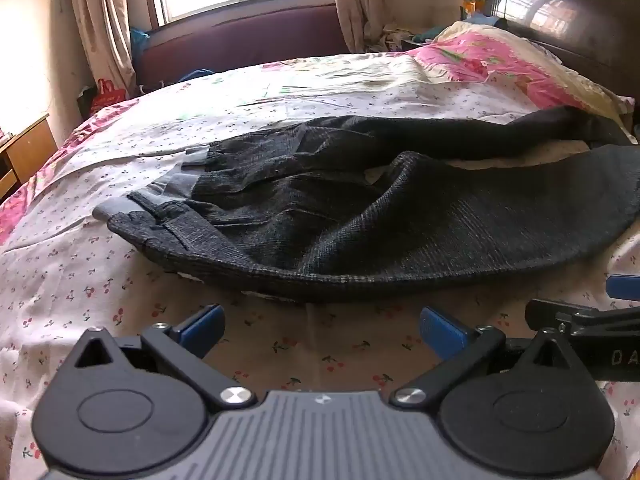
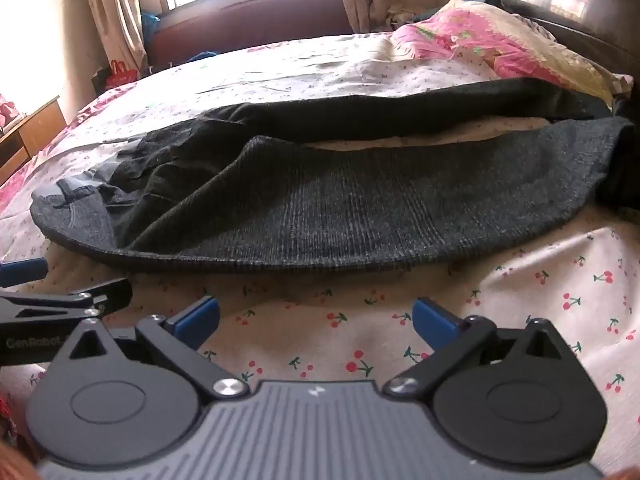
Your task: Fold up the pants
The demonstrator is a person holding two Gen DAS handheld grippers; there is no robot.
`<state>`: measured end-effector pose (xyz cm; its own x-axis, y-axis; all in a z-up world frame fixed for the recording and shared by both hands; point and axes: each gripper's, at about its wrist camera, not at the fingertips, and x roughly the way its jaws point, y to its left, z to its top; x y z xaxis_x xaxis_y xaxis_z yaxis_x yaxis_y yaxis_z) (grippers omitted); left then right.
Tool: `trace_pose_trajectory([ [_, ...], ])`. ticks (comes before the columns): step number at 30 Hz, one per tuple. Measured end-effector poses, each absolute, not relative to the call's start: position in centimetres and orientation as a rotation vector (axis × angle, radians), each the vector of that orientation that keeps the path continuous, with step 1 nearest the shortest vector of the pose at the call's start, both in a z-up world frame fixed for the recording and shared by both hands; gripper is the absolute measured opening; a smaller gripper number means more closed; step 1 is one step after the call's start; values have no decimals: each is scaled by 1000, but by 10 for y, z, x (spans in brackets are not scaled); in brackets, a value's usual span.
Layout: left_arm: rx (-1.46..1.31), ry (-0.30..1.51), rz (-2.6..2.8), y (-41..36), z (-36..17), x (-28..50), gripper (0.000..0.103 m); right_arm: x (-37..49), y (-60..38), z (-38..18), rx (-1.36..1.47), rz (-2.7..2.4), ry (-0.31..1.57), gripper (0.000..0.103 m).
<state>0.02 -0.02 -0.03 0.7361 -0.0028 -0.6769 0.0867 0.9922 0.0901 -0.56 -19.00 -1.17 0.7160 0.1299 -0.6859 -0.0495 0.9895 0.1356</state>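
The dark grey pants (image 1: 360, 208) lie unfolded across the cherry-print bedsheet (image 1: 300, 344), waistband to the left, both legs running right toward the pink floral pillow (image 1: 500, 60). The left wrist view shows the pale waistband lining (image 1: 176, 188) and a belt loop clearly; the right wrist view shows more of the near leg's ribbed, corduroy-like weave (image 2: 380, 216). The left gripper (image 1: 320, 330) and the right gripper (image 2: 316, 318) hover just short of the pants' near edge — blue-padded jaws spread wide, holding nothing.
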Motion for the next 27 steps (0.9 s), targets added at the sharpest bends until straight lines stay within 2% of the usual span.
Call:
trace_pose_trajectory([
  [27,114,751,-66,-1,-3,2,103,-3,-191,-18,116,91,803,102],
])
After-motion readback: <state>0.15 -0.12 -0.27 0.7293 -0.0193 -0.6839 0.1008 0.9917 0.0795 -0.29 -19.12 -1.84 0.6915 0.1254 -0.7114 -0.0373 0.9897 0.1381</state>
